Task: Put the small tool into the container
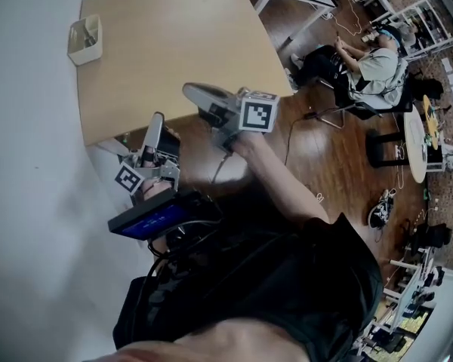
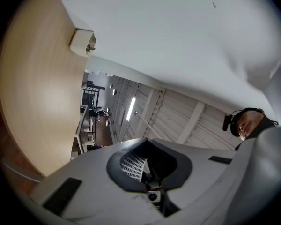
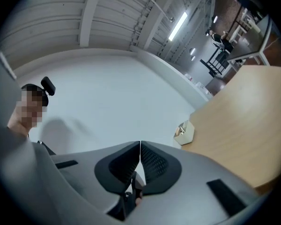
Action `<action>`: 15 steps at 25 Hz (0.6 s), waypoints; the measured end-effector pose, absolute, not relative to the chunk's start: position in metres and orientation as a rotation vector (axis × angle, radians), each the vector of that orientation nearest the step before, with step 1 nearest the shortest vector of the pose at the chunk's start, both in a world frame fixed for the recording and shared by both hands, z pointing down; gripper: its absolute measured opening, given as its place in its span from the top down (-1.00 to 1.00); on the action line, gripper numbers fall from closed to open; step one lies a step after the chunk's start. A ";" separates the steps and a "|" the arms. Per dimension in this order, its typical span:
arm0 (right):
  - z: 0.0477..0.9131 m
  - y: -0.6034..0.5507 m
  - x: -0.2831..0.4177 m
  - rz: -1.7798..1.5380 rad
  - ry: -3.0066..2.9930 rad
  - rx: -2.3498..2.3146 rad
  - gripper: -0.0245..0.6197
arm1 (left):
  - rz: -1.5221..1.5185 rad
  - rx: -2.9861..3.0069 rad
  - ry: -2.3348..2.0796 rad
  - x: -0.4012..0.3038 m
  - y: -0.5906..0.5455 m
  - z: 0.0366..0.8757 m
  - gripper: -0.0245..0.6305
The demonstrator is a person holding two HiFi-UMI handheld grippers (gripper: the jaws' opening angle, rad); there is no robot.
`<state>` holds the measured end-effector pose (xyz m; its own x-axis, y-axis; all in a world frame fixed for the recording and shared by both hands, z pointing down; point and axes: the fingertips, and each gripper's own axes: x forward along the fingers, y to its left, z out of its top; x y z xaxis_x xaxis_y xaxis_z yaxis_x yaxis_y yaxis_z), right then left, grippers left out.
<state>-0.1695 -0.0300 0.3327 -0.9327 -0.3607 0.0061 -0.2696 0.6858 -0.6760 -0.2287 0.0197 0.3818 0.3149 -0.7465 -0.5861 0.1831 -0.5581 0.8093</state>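
A small white container (image 1: 84, 41) stands near the far left corner of the wooden table (image 1: 174, 44), with a small object lying inside it. It also shows in the left gripper view, container (image 2: 82, 42), and in the right gripper view, container (image 3: 183, 133). My right gripper (image 1: 187, 89) hovers over the table's near edge, jaws shut with nothing between them; its tips meet in its own view, right gripper (image 3: 139, 143). My left gripper (image 1: 157, 117) hangs just off the table's near edge, pointing upward, also shut and empty, left gripper (image 2: 146, 139). Both are well short of the container.
A white wall (image 1: 23, 164) runs along the table's left side. A person (image 1: 374, 59) sits on a chair at the right over the dark wooden floor, beside a round white table (image 1: 417, 142). A blue-screened device (image 1: 155, 217) hangs at my chest.
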 end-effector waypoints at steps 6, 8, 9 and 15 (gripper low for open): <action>0.345 -0.020 -0.166 -1.121 2.761 -0.538 0.97 | -1.375 1.731 -0.476 -0.226 0.020 0.378 0.92; 0.351 -0.016 -0.164 -1.137 2.768 -0.531 0.97 | -1.378 1.734 -0.495 -0.224 0.023 0.381 0.92; 0.352 -0.013 -0.165 -1.150 2.763 -0.510 0.97 | -1.379 1.736 -0.510 -0.223 0.024 0.383 0.92; 0.357 0.001 -0.155 -1.144 2.742 -0.525 0.97 | -1.339 1.686 -0.513 -0.208 0.017 0.405 0.92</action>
